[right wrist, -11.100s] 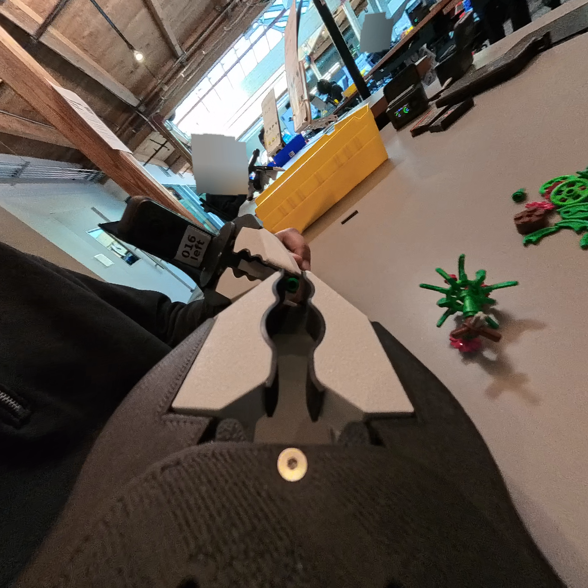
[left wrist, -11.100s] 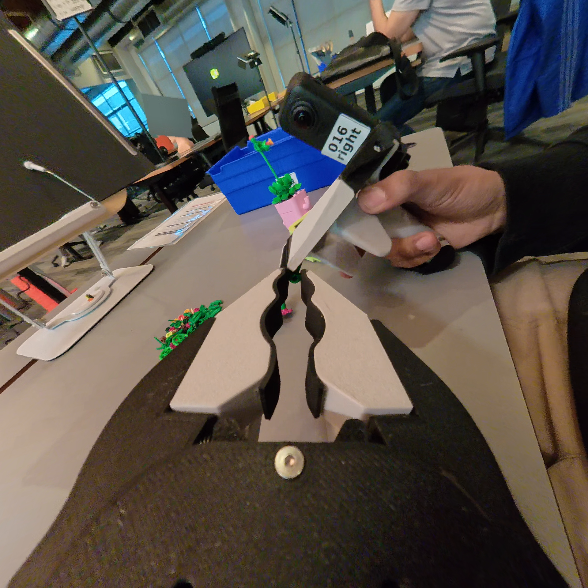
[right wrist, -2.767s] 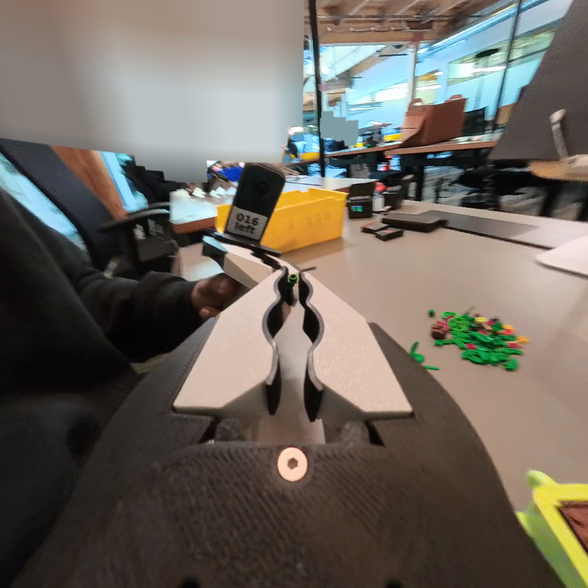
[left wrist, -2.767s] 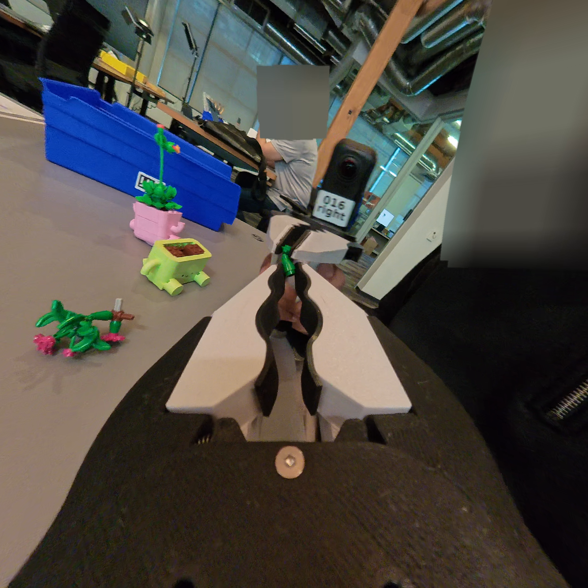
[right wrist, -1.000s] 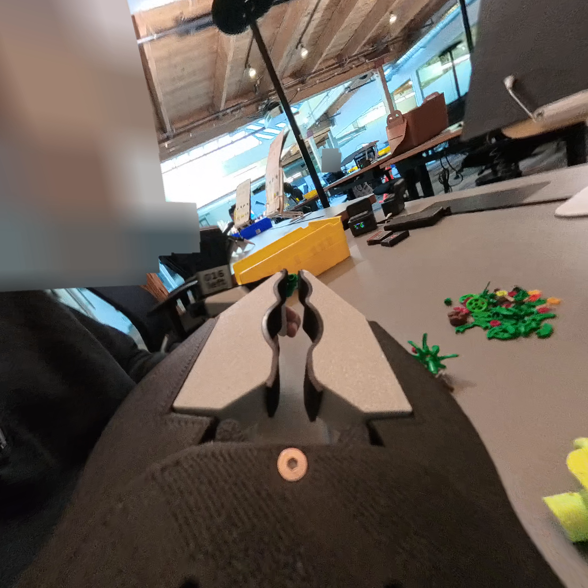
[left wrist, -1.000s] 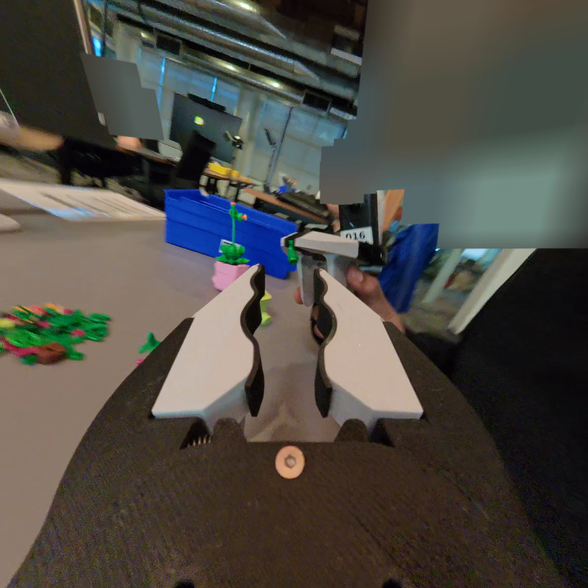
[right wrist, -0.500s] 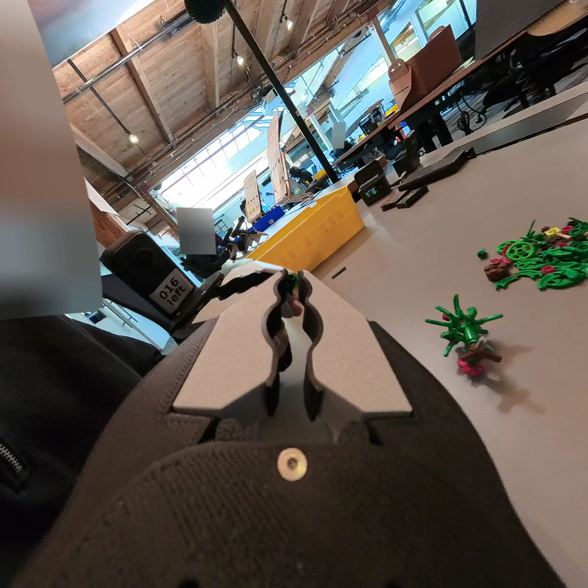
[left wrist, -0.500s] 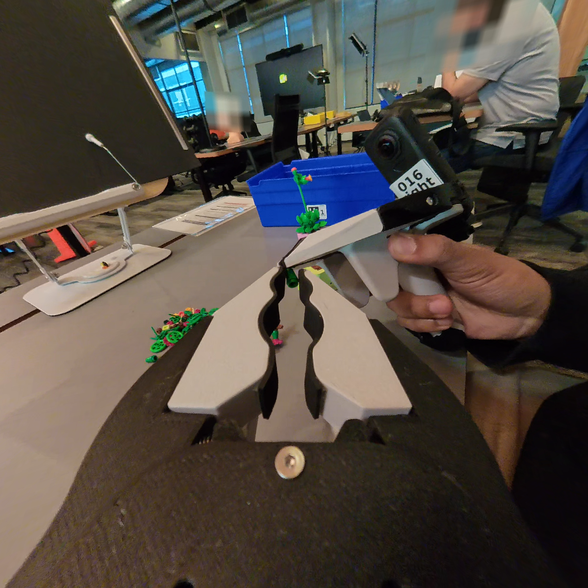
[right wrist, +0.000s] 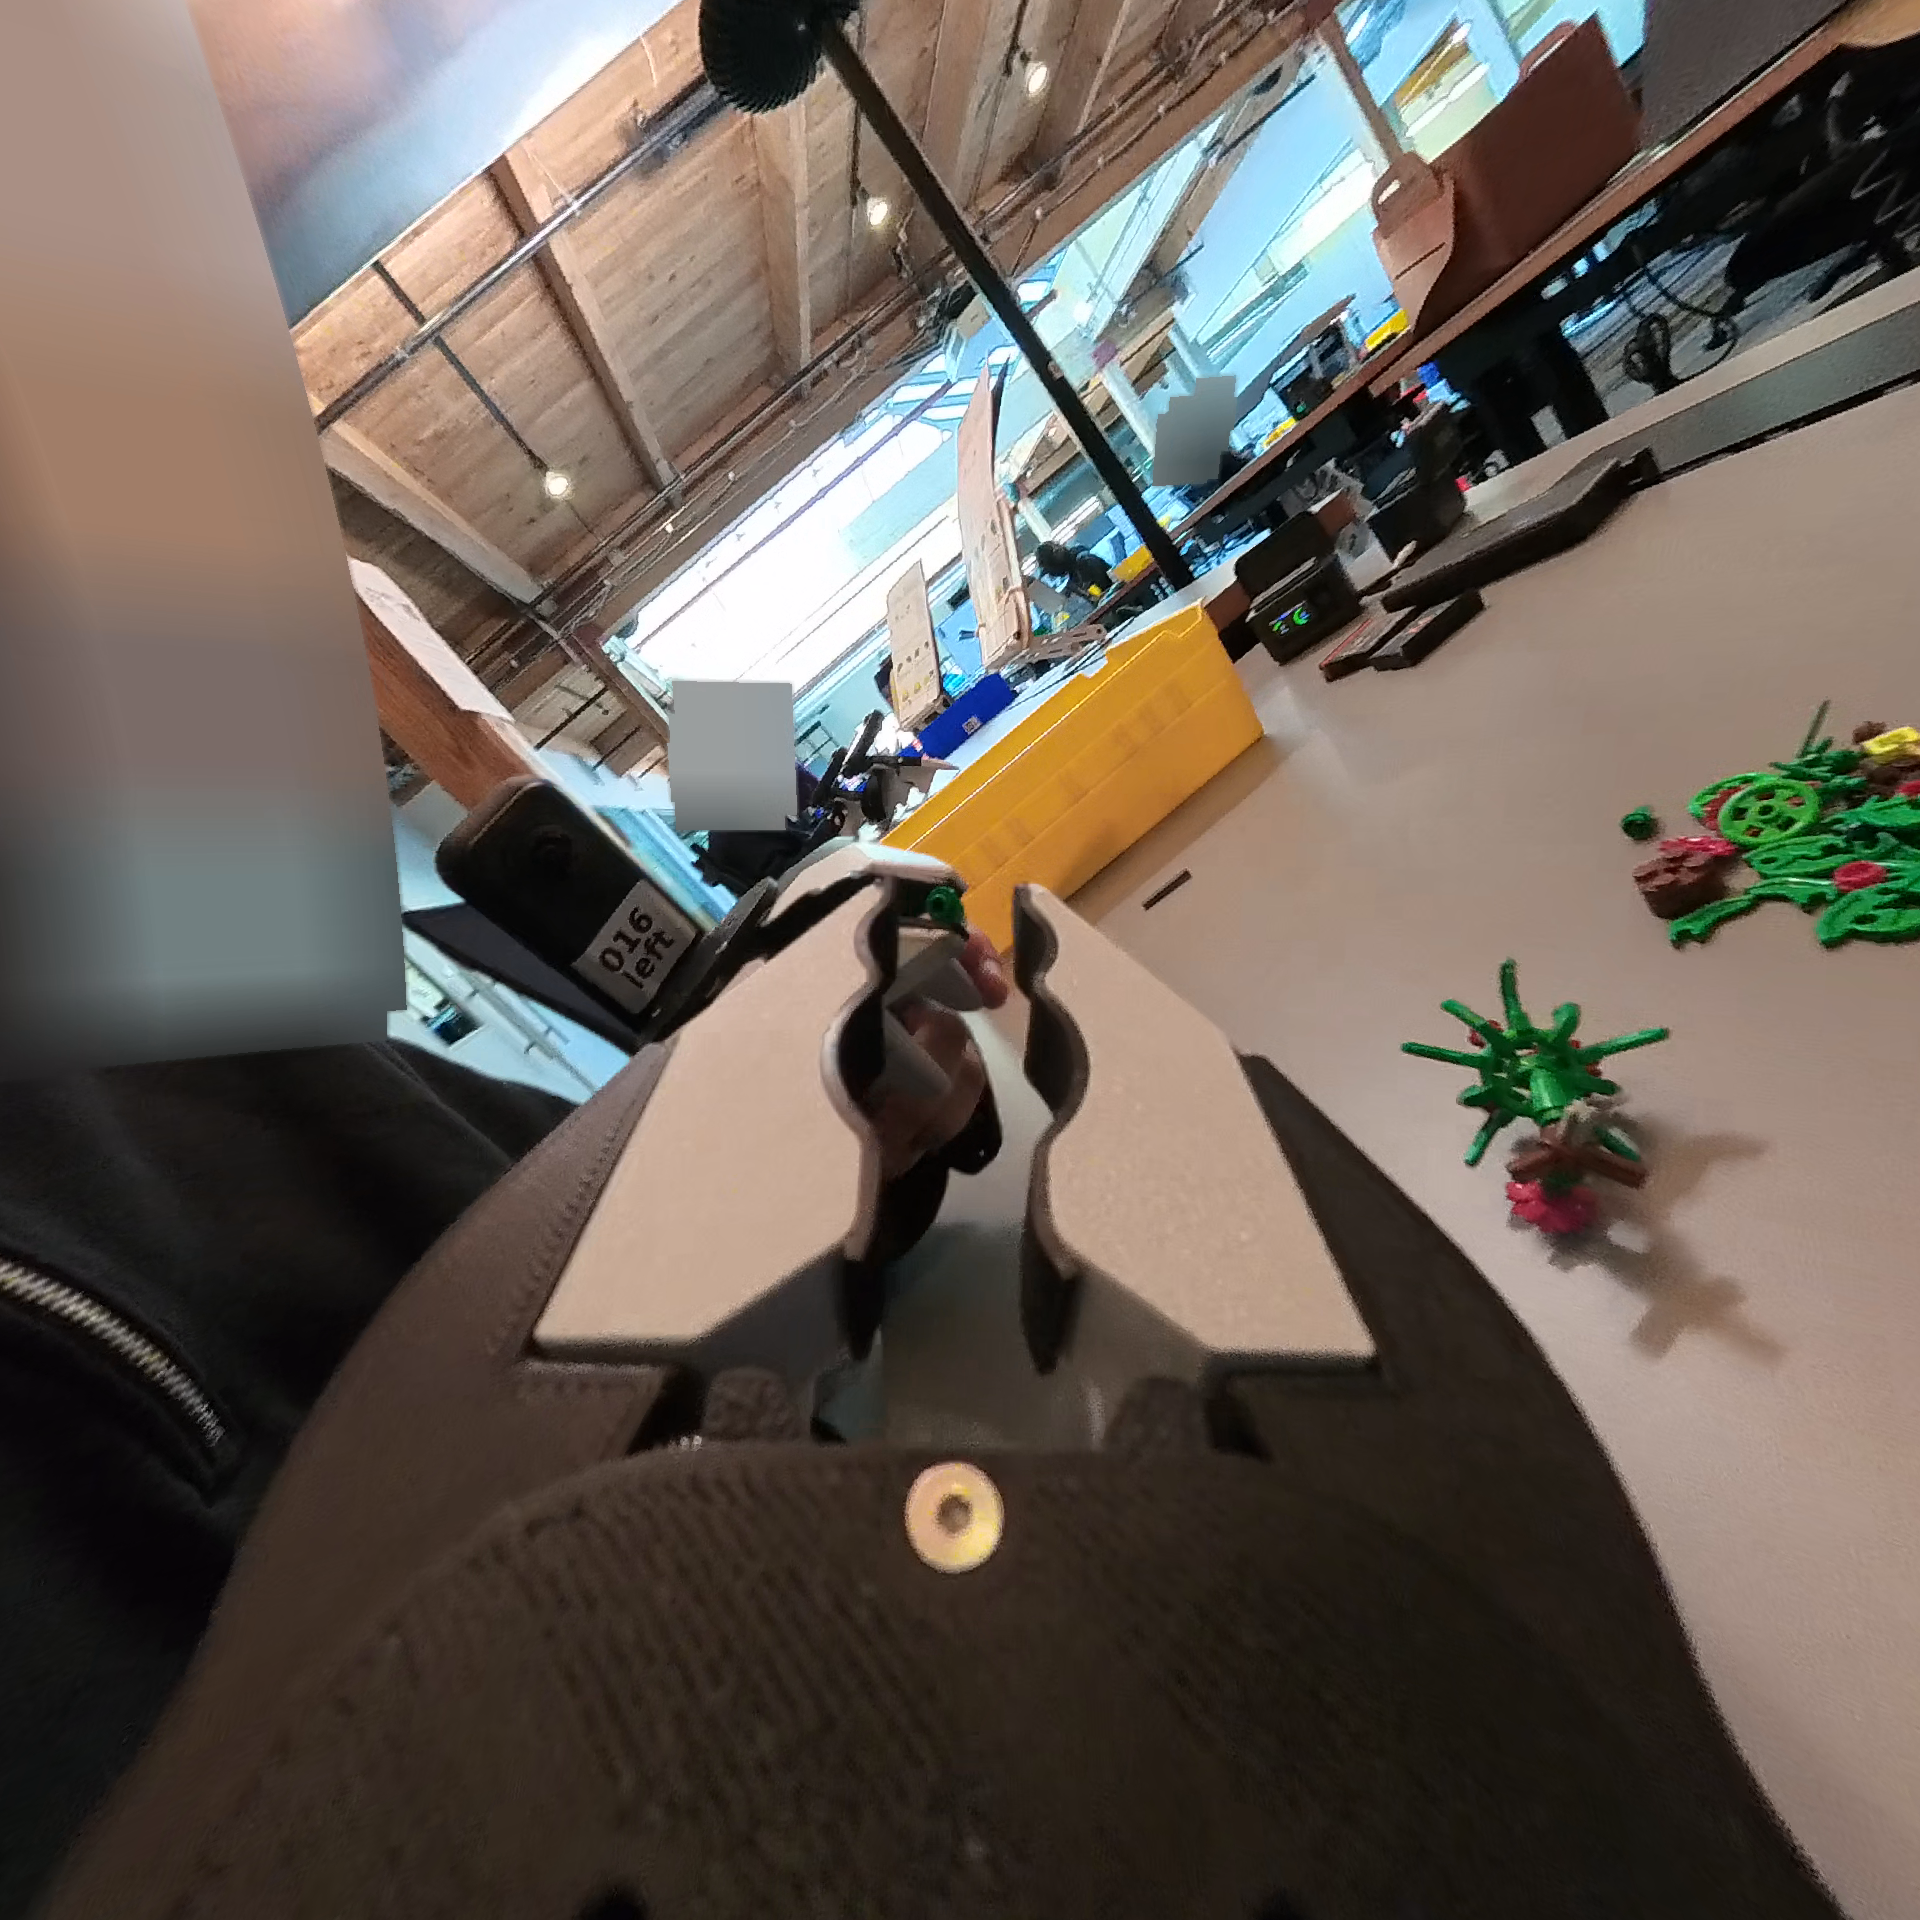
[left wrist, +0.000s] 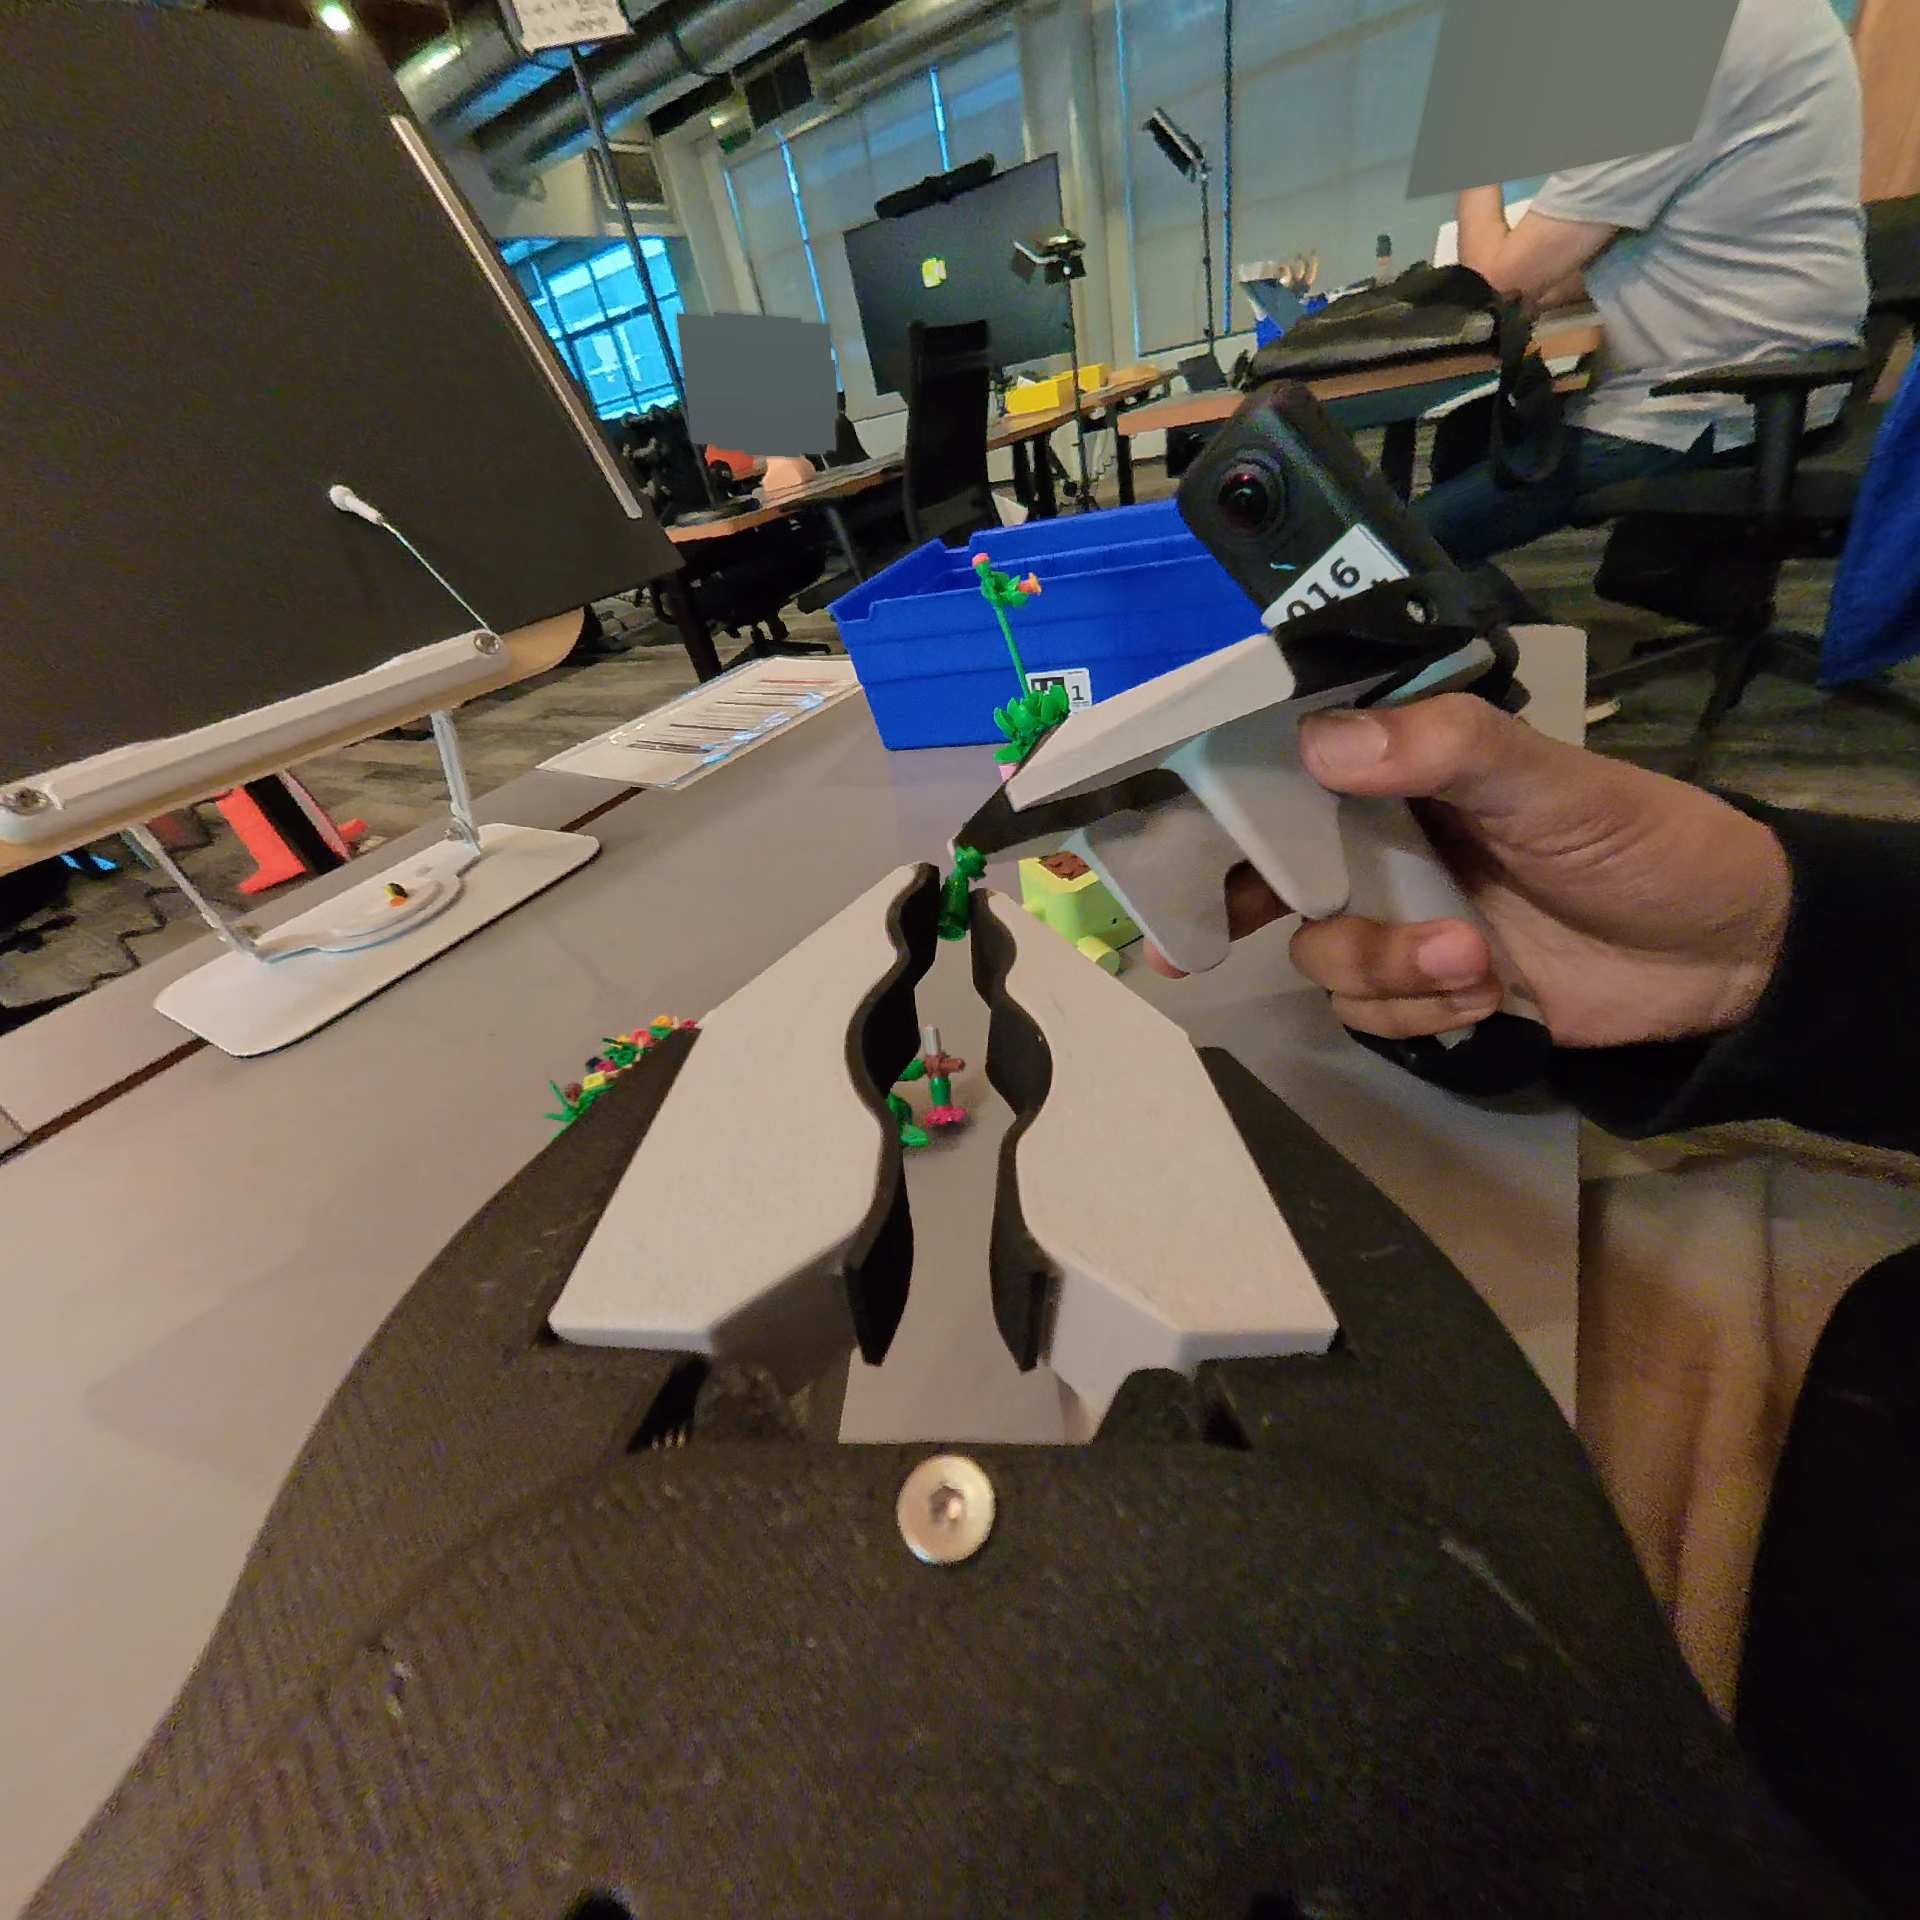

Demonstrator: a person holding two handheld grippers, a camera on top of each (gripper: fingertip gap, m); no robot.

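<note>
Left wrist view: the left hand-held gripper (left wrist: 951, 909) pinches a small green stem piece (left wrist: 957, 902) at its fingertips, with the right hand-held gripper (left wrist: 982, 831) touching the top of that piece. Beyond the tips sit a lime-green pot (left wrist: 1070, 894) and a blue bin (left wrist: 1049, 644) on the tabletop (left wrist: 343, 1153).

Right wrist view: the right hand-held gripper's jaws stand apart, the green piece just beside its left fingertip (right wrist: 878, 914). A spiky green plant piece (right wrist: 1532, 1081) lies off to its right.
</note>
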